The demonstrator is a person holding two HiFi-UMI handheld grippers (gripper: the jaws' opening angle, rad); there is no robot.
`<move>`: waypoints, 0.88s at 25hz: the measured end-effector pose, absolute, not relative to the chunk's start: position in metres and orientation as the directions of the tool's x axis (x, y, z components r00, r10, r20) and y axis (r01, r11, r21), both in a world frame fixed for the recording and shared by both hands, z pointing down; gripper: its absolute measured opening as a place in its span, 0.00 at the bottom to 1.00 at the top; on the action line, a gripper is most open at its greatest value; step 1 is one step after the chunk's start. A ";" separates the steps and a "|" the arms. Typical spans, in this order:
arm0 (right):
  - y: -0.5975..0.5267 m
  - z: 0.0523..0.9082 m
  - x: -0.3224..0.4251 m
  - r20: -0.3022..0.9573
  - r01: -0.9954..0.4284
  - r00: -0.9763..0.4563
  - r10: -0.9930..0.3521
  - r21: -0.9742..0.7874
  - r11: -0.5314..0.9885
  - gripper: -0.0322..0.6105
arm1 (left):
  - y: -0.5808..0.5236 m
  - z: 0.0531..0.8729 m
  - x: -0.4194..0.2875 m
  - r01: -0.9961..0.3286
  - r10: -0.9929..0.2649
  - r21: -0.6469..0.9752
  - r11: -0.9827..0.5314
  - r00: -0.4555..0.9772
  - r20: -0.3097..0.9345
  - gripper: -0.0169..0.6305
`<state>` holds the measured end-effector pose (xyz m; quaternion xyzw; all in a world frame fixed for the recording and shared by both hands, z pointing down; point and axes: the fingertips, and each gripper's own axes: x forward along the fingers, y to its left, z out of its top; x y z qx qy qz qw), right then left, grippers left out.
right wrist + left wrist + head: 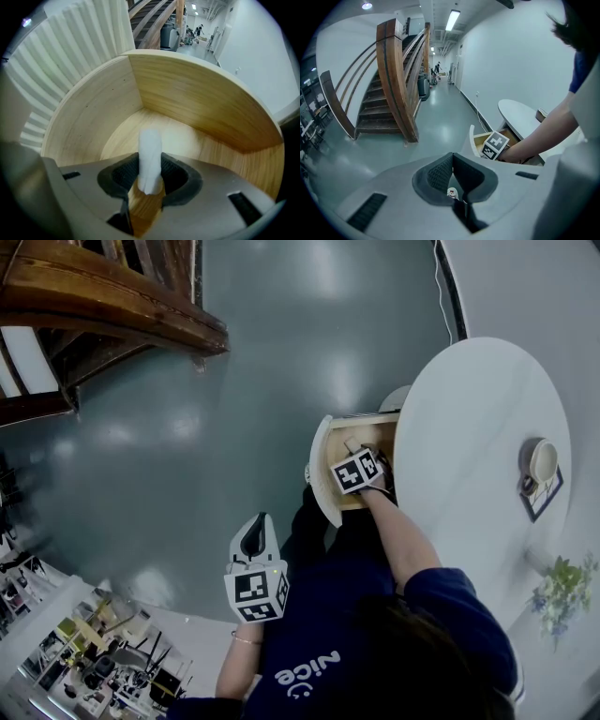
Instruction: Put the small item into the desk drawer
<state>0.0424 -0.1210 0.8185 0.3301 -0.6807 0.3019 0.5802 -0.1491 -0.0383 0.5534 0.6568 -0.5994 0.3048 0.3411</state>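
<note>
Right tool [150, 165] is clamped on the small white item [150, 157]. The two dark pads squeeze it from either side and it pokes up past them like a little stub. Tool and item are both down inside the wooden drawer [197, 98], with the curved walls all around and the pale bottom right under the jaws. Can't tell if the item is actually touching the bottom.

Left tool [452, 165] is closed with nothing in it, pads pressed together. It's hanging off to the side, well apart from the drawer and over the glossy grey floor [234, 399].

From the head view, the drawer is pulled out from under the round white counter [469, 427], and my right arm reaches straight into it.

Further across the counter, a cup [543, 461] sits on a dark square mat [547, 501] near the far edge. There's a small green plant [561, 589] just past the rim, and I can't tell whether it's on the counter or not.

Way back across the floor there's a curved wooden staircase [396, 79].
</note>
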 end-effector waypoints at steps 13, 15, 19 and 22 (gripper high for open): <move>-0.121 0.805 0.026 0.979 -0.799 -0.174 -0.106 -0.077 0.597 0.45 | -0.044 0.552 -0.149 -0.993 -0.596 0.092 -0.069 0.116 0.795 0.03; -0.123 0.799 0.022 0.977 -0.794 -0.176 -0.119 -0.070 0.604 0.45 | -0.048 0.550 -0.148 -0.993 -0.604 0.095 -0.073 0.120 0.788 0.03; -0.125 0.783 0.017 0.974 -0.802 -0.188 -0.128 -0.077 0.592 0.46 | -0.053 0.545 -0.148 -0.992 -0.622 0.105 -0.068 0.125 0.773 0.03; -0.125 0.771 0.015 0.973 -0.807 -0.189 -0.137 -0.074 0.586 0.47 | -0.057 0.542 -0.149 -0.992 -0.639 0.114 -0.062 0.127 0.759 0.03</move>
